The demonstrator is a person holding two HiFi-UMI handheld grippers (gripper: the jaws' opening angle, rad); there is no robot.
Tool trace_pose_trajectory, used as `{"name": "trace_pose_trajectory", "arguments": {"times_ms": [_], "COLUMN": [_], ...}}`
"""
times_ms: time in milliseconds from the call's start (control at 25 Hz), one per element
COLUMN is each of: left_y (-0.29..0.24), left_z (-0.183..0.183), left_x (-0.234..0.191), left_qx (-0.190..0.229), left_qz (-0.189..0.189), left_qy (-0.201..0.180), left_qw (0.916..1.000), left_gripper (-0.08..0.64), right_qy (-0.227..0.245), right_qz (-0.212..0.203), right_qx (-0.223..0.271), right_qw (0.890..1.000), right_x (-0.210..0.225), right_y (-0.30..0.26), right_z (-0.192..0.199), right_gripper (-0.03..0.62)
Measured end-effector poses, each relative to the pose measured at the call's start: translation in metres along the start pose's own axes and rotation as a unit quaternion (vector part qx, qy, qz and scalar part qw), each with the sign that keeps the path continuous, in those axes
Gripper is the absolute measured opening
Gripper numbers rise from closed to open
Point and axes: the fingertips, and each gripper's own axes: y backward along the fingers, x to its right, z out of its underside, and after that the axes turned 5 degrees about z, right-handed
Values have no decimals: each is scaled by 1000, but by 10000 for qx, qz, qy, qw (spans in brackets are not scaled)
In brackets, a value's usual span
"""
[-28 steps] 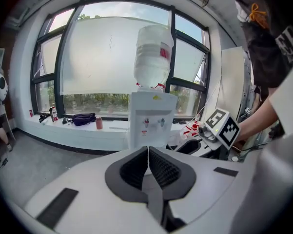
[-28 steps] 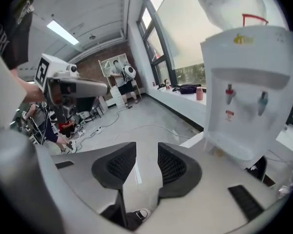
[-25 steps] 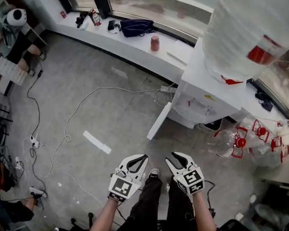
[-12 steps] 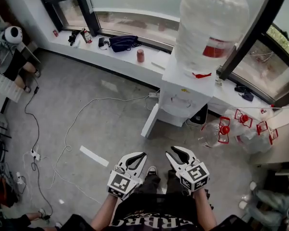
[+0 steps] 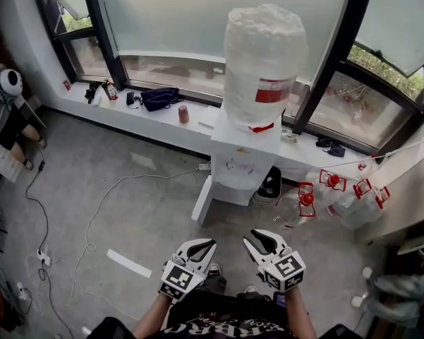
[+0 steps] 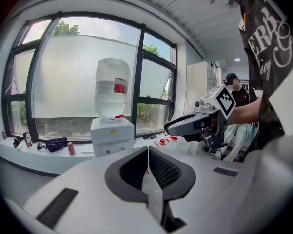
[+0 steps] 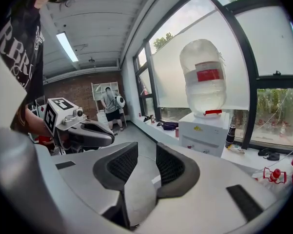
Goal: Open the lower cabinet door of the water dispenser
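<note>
The white water dispenser [image 5: 241, 162] stands against the window sill with a large clear bottle [image 5: 262, 61] on top. Its lower cabinet door [image 5: 202, 200] is swung out to the left, edge-on to me. Both grippers hang in the air well short of it, over the person's legs. My left gripper [image 5: 206, 244] is shut, its pads meeting [image 6: 148, 152] with nothing between them. My right gripper [image 5: 257, 237] is open, with an empty gap between its pads [image 7: 146, 152]. Both gripper views point toward the dispenser [image 6: 112, 136] [image 7: 205, 133].
Empty water bottles with red handles [image 5: 326, 193] lie right of the dispenser, and a black bin [image 5: 269, 185] stands beside it. On the sill sit a dark bag [image 5: 160, 97] and a red cup [image 5: 184, 114]. White cables [image 5: 92, 217] run over the floor. A seated person [image 5: 10, 111] is at far left.
The person has stood up: the view has risen, so the dispenser looks smaller and farther off. Both grippers have come up with it, side by side. The door stays swung out.
</note>
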Motion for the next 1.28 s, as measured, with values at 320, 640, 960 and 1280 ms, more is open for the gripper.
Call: {"name": "trace_pose_trajectory", "arguments": {"times_ms": [320,640,960,1280], "left_y": [-12,-10,7,22], "left_z": [-32,-49,-42,-37], "left_x": [62,149,237,284], "left_qx": [303,675,729,633], "left_qz": [-140,-573,-859,-1089], "left_qy": [13,278,401,293], "left_qw": [9994,9957,9928,9916], "left_gripper": [20,20,20,20], "right_qy": [358,585,627,866], "right_qz": [-132,-489,-740,-936], "right_qx": [261,606,739,790], "right_qw": [9989,9952,9925,9887], "right_x": [6,-4,-27,-44], "right_y": [72,159,226,262], "right_z": [-8,16,51,69], "right_gripper": [126,52,14,14]}}
